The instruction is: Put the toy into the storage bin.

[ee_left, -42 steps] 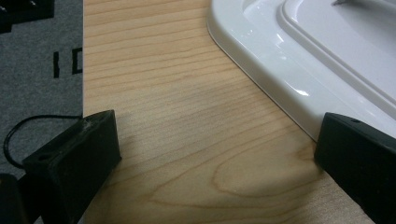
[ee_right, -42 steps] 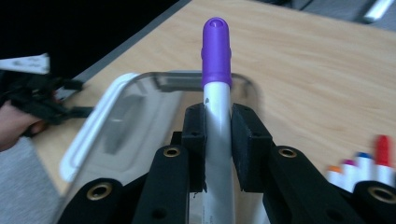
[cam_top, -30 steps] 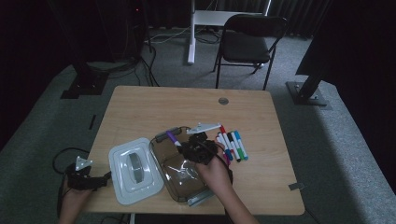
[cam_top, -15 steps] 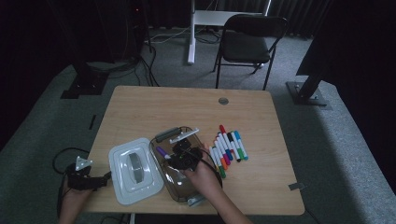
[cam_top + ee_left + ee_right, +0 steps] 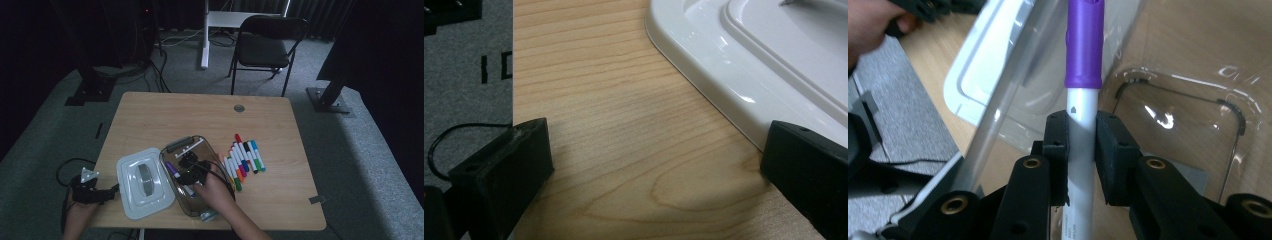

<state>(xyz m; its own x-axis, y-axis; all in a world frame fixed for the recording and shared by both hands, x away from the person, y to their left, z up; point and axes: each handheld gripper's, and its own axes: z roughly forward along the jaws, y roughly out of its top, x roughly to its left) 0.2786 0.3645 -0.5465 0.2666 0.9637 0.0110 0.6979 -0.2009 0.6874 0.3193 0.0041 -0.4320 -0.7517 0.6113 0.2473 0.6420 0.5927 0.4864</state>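
While right tool (image 5: 1080,145) grips purple marker (image 5: 1084,45), inside clear box (image 5: 197,200)

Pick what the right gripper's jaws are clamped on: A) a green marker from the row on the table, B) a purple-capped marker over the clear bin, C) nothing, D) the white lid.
B: in the right gripper view the right gripper has its jaws pressed on the white barrel of the purple-capped marker, above the clear bin.
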